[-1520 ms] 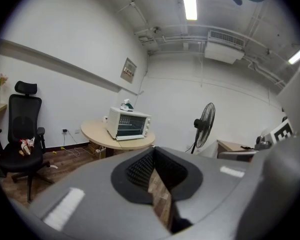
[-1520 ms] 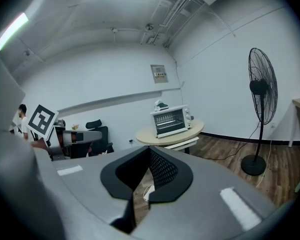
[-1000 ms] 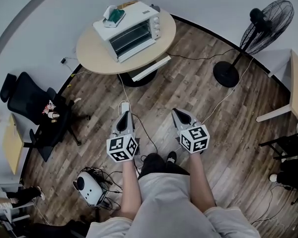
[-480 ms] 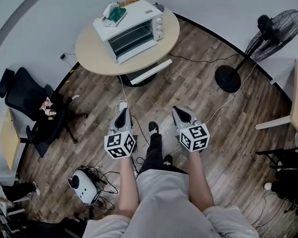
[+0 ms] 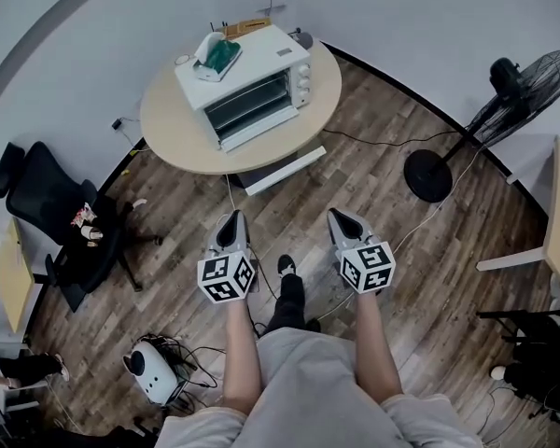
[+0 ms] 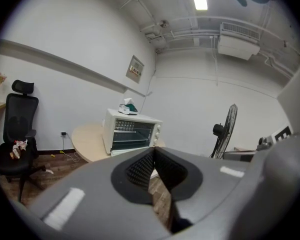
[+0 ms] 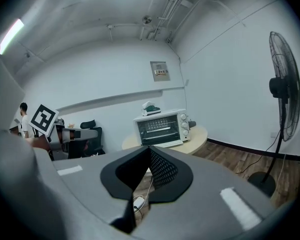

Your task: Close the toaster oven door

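The toaster oven [image 5: 252, 91], a white box-shaped metal one with a dark front and a column of knobs at one end, stands on top of the round, light wooden table [image 5: 182, 133], toward the side of the table nearest the wall. Its door looks folded down and open: the wire racks inside show plainly in both gripper views, and a pale strip lies along the bottom of the front, over the tabletop. A small green and white object [image 5: 217, 56] rests on the oven's roof, above the table; what it is cannot be made out. You stand on the wood-plank floor well back from the table, facing it. Your left gripper [image 5: 231, 222] and right gripper [image 5: 342, 218] are held side by side, both pointing at the table and both well short of its edge. The left gripper's jaws are pressed together at the tips with nothing between them, and the right gripper's jaws are likewise fully together and empty. A black standing fan [image 5: 504, 110] stands on the floor well off to the right of the table, and a black office chair [image 5: 51, 208] sits to the table's left.
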Demonstrator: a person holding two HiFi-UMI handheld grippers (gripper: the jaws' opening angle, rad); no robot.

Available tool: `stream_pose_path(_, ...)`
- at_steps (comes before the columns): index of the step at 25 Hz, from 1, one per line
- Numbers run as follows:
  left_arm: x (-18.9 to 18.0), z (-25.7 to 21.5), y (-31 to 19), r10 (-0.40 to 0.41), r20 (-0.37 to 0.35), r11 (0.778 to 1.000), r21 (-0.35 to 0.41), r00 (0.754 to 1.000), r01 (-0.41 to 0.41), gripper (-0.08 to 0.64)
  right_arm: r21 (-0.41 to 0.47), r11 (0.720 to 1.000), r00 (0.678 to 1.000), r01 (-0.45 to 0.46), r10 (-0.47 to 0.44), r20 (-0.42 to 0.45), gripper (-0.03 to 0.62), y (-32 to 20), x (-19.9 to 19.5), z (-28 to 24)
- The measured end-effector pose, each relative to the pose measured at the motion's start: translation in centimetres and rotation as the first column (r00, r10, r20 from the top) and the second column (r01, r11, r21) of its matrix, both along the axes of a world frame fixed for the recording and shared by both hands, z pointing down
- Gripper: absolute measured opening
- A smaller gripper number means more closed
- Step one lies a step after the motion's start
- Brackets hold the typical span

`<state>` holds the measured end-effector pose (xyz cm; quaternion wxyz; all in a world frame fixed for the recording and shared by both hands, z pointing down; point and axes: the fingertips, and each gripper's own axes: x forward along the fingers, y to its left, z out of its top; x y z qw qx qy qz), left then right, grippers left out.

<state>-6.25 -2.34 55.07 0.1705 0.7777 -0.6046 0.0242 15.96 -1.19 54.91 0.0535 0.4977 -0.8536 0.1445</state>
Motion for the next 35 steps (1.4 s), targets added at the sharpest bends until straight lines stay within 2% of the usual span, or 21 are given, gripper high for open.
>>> stream_pose_path(12, -1.7, -1.4, -14.1, -0.007, -0.010, 1.000, 0.015, 1.000, 0.007, 0.058, -0.026, 0.998, 0.998, 0.055, -0.055, 0.001, -0.002, -13.1, -2.6, -0.2)
stream_pose_path(21, -3.9, -0.8, -22.6, 0.014, -0.008, 1.000, -0.002, 1.000, -0.014, 0.058, -0.046, 0.999, 1.000, 0.028, -0.028, 0.009, -0.001, -21.6, -4.8, 0.4)
stream_pose_path(27, -5.5, 1.0, -24.6, 0.027, -0.018, 0.999, -0.028, 0.999, -0.027, 0.058, -0.064, 0.998, 1.000, 0.008, -0.010, -0.022, -0.002, -23.4, -6.5, 2.3)
stream_pose_path(32, -6.4, 3.0, -24.8, 0.037, -0.016, 0.998, -0.056, 0.999, -0.038, 0.058, -0.084, 0.996, 0.993, 0.034, -0.043, -0.110, -0.002, -23.8, -7.3, 4.0)
stream_pose_path(35, -7.0, 4.1, -24.5, 0.044, -0.007, 0.996, -0.072, 0.999, -0.045, 0.058, -0.076, 0.996, 0.990, 0.050, -0.059, -0.124, -0.001, -24.0, -8.1, 4.0)
